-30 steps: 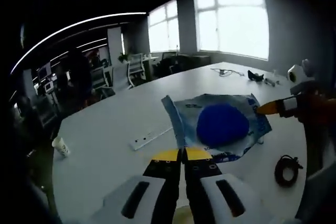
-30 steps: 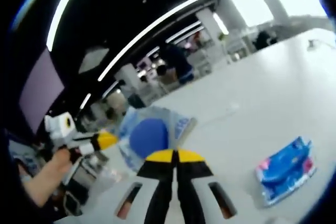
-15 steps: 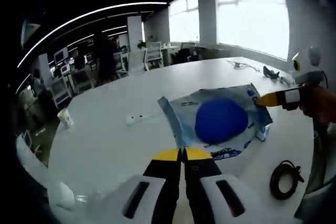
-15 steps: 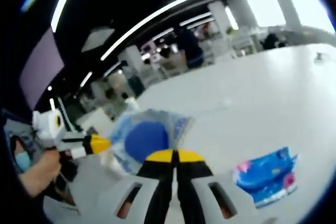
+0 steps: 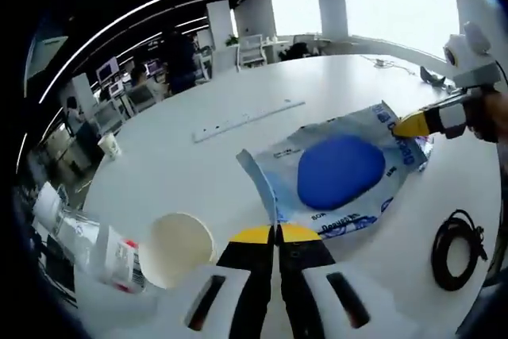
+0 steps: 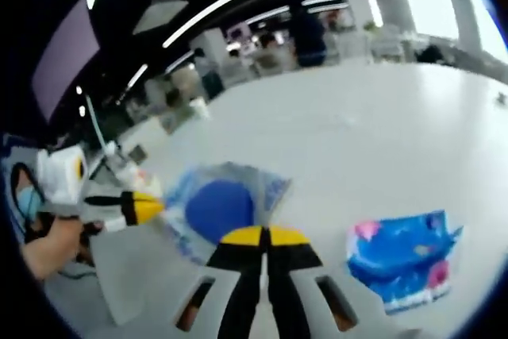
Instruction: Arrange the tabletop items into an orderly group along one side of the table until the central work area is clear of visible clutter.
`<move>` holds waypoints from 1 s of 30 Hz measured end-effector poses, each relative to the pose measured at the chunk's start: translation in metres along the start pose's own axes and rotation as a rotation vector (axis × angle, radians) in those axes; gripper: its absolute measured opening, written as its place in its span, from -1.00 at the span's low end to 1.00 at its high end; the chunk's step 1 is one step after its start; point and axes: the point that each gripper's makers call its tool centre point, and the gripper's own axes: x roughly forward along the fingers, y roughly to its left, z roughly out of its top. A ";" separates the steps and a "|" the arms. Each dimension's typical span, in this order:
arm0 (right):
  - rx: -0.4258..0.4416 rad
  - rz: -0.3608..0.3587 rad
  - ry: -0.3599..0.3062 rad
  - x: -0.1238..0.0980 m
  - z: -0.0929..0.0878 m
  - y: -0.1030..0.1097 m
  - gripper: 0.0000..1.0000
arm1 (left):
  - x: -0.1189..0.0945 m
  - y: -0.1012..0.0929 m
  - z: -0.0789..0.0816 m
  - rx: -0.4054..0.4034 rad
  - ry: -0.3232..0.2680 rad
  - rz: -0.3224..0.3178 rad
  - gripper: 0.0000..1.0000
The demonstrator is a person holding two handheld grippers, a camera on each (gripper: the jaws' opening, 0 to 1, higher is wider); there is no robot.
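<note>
A clear-and-blue plastic bag with a round blue thing inside hangs stretched between both grippers above the white table. My left gripper is shut on its near corner. In the left gripper view my right gripper comes in from the right, shut on the bag's far corner. In the right gripper view the bag sits just past my right gripper, and my left gripper comes in from the left, held by a hand.
A white paper cup lies on its side by a plastic bottle at the near left. A black cable coil, a long power strip and a small cup rest on the table. A blue tissue pack lies to the right.
Both grippers keep their hold on the bag. Both views have swung and dropped; the tipped cup and bottle have come into the left gripper view, and the tissue pack looms larger in the right.
</note>
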 end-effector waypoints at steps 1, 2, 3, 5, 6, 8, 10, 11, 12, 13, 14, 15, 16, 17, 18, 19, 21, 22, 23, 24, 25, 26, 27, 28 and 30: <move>-0.015 0.000 0.011 0.002 -0.003 0.000 -1.00 | 0.003 0.000 -0.003 -0.004 0.007 0.003 -1.00; -0.032 -0.001 0.021 0.004 -0.005 -0.001 -1.00 | 0.005 -0.001 -0.007 -0.010 0.016 0.004 -1.00; -0.036 -0.002 0.031 0.006 -0.009 -0.001 -1.00 | 0.007 -0.001 -0.011 -0.008 0.028 0.007 -1.00; -0.022 0.002 0.040 0.010 -0.013 -0.003 -1.00 | 0.008 -0.001 -0.017 -0.002 0.041 0.019 -1.00; -0.025 0.001 0.045 0.012 -0.014 -0.004 -1.00 | 0.008 -0.001 -0.018 -0.007 0.044 0.021 -1.00; -0.041 -0.003 0.058 0.014 -0.015 -0.006 -1.00 | 0.008 0.000 -0.018 -0.020 0.044 0.028 -1.00; -0.041 0.000 0.065 0.017 -0.017 -0.010 -1.00 | 0.009 0.001 -0.018 -0.021 0.043 0.036 -0.99; -0.040 0.001 0.070 0.019 -0.018 -0.011 -1.00 | 0.010 0.002 -0.018 -0.023 0.042 0.040 -0.99; -0.040 0.002 0.076 0.020 -0.018 -0.012 -1.00 | 0.011 0.003 -0.019 -0.032 0.041 0.041 -0.99; -0.040 0.003 0.077 0.021 -0.018 -0.012 -1.00 | 0.012 0.004 -0.020 -0.045 0.042 0.042 -0.99; -0.038 0.006 0.077 0.022 -0.018 -0.012 -1.00 | 0.012 0.004 -0.021 -0.051 0.042 0.045 -0.99; -0.041 0.010 0.079 0.023 -0.018 -0.010 -1.00 | 0.012 0.006 -0.021 -0.058 0.041 0.050 -0.99; -0.048 0.011 0.084 0.024 -0.019 -0.010 -1.00 | 0.012 0.007 -0.023 -0.062 0.041 0.054 -0.99; -0.051 0.013 0.089 0.025 -0.020 -0.009 -1.00 | 0.013 0.008 -0.024 -0.065 0.042 0.057 -0.99; -0.050 0.015 0.090 0.026 -0.021 -0.009 -1.00 | 0.013 0.009 -0.027 -0.069 0.043 0.064 -0.99; -0.050 0.017 0.090 0.026 -0.021 -0.009 -1.00 | 0.013 0.010 -0.028 -0.072 0.043 0.066 -0.99; -0.060 0.019 0.092 0.027 -0.020 -0.008 -1.00 | 0.012 0.012 -0.030 -0.102 0.041 0.066 -0.99; -0.059 0.022 0.092 0.028 -0.020 -0.007 -1.00 | 0.011 0.012 -0.030 -0.106 0.040 0.068 -0.99; -0.059 0.026 0.093 0.028 -0.019 -0.007 -1.00 | 0.011 0.012 -0.030 -0.105 0.042 0.070 -0.99; -0.062 0.026 0.095 0.029 -0.019 -0.007 -1.00 | 0.011 0.012 -0.031 -0.103 0.044 0.072 -0.99; -0.066 0.025 0.100 0.030 -0.020 -0.007 -1.00 | 0.013 0.016 -0.033 -0.104 0.046 0.075 -0.99; -0.065 0.025 0.103 0.030 -0.022 -0.009 -1.00 | 0.014 0.016 -0.034 -0.105 0.047 0.077 -0.99; -0.057 0.026 0.108 0.031 -0.024 -0.010 -1.00 | 0.017 0.017 -0.034 -0.110 0.048 0.077 -0.99; -0.051 0.025 0.109 0.031 -0.025 -0.011 -1.00 | 0.018 0.018 -0.035 -0.123 0.046 0.080 -0.99; -0.037 0.023 0.103 0.032 -0.028 -0.014 -1.00 | 0.020 0.018 -0.038 -0.147 0.048 0.085 -0.99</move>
